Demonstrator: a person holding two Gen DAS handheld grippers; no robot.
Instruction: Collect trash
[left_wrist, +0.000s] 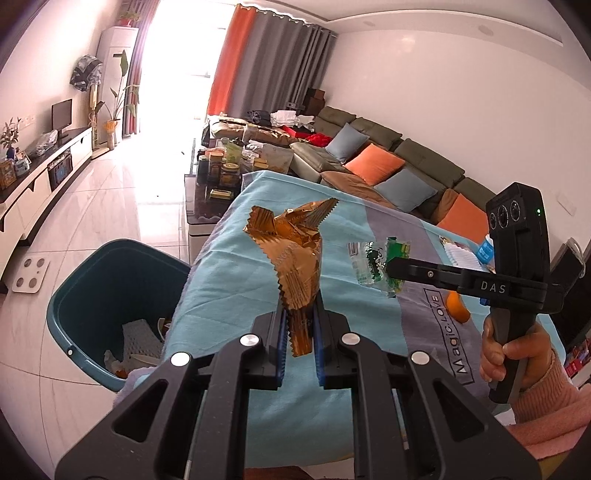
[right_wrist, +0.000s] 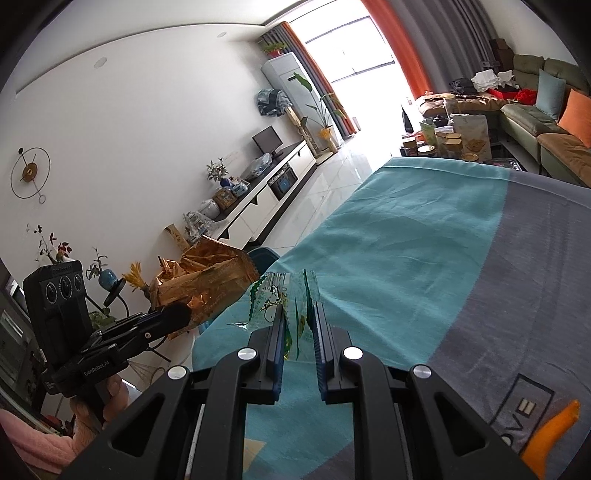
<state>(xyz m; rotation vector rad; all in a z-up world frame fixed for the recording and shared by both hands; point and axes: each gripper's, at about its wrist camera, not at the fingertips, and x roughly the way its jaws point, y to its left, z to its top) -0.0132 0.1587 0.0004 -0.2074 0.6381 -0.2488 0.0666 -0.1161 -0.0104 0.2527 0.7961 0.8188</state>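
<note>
Left jaws pinch the gold wrapper (left_wrist: 295, 258); right jaws pinch the clear green wrapper (right_wrist: 291, 310).

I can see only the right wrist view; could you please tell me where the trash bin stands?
Observer: The teal bin stands on the floor beside the table's edge, below the gold wrapper held by the left gripper.
Operator: Is it empty?
Observer: No; white foam netting and scraps lie inside.
Operator: Any trash beyond my gripper?
Observer: White pleated paper lies past the right gripper, near the orange peel.
</note>
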